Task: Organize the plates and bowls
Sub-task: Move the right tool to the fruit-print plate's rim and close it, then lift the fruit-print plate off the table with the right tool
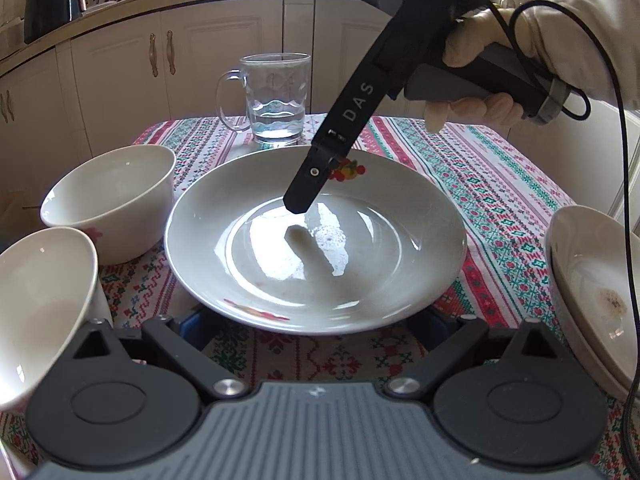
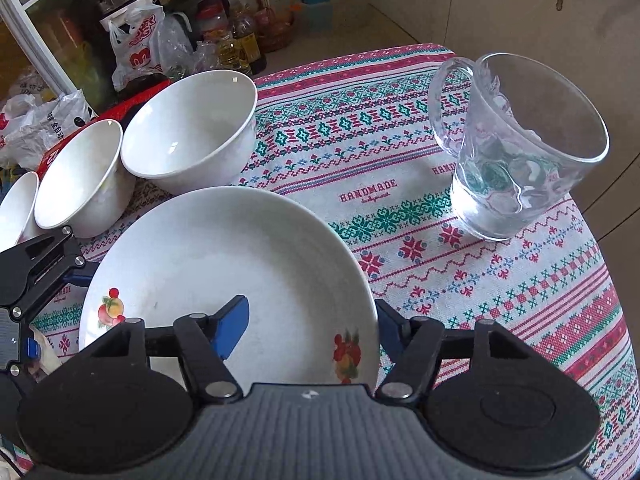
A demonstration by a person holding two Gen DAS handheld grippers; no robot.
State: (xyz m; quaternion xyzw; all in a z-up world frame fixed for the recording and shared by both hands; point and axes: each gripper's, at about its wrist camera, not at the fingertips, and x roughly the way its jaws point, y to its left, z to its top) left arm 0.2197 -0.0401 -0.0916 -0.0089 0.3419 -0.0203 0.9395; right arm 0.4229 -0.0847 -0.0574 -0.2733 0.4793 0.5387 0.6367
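A white deep plate [image 1: 316, 240] with fruit prints lies on the patterned tablecloth; it also shows in the right wrist view [image 2: 224, 264]. My right gripper [image 2: 310, 326] is open astride the plate's rim, one blue fingertip [image 2: 232, 326] inside the plate, the other outside. In the left wrist view it reaches down over the plate [image 1: 298, 202]. My left gripper [image 1: 316, 320] is open, its fingers spread wide at the plate's near edge, mostly hidden under it. Two white bowls stand left of the plate, the larger [image 1: 116, 196] [image 2: 192, 128] and the nearer [image 1: 40, 300] [image 2: 78, 176].
A glass mug [image 1: 276, 100] [image 2: 516, 144] with some water stands beyond the plate. A stack of shallow white dishes [image 1: 596, 292] sits at the right table edge. A third small bowl [image 2: 16, 208] stands far left. Cabinets surround the table.
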